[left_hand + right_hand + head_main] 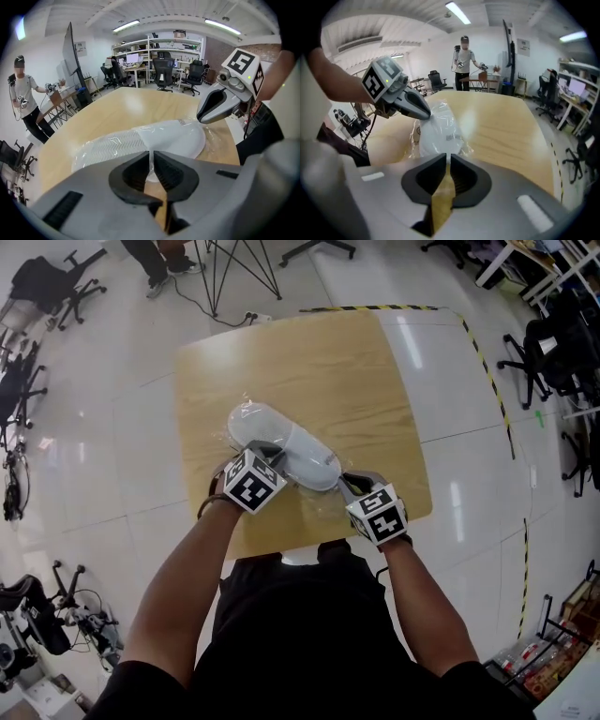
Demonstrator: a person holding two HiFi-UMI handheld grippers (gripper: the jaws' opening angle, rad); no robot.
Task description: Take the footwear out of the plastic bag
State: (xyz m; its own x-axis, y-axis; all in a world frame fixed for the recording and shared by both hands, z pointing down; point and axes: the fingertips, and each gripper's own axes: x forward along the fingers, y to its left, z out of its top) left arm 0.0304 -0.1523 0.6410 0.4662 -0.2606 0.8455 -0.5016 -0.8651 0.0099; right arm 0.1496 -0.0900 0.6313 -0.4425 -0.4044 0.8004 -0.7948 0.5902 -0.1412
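Opening the bag is the step we judge to be in hand; nothing is out yet.

Head view: the white slipper [281, 442] lies inside the clear plastic bag [328, 506] in the middle of the wooden worktop [375, 381], slanting from far left to near right. The left gripper [279, 463] sits on the bag's near-left side. The right gripper [349, 486] is at its near-right end. Both point down at the film, near each other but apart.

Left gripper view: the jaws are almost together, with a thin upright strip of clear film pinched between the pads, so this one grips the bag. The slipper [173, 138] shows just beyond, ribbed sole side towards us, with film wrinkled over it. The other gripper's tip touches the bag's far-right edge.

Right gripper view: the jaws are nearly closed, leaving only a slit. A pale sliver of film shows between the tips and the worktop shows through lower down, so we read this as a light pinch on the bag too. The slipper [438, 129] is just ahead, wrapped in film.

Next move, our call: pull the two pinches apart to spread or tear the film, then one gripper must let go and take the slipper itself. Thin film slips easily, so both pinches must be firm before the pull.
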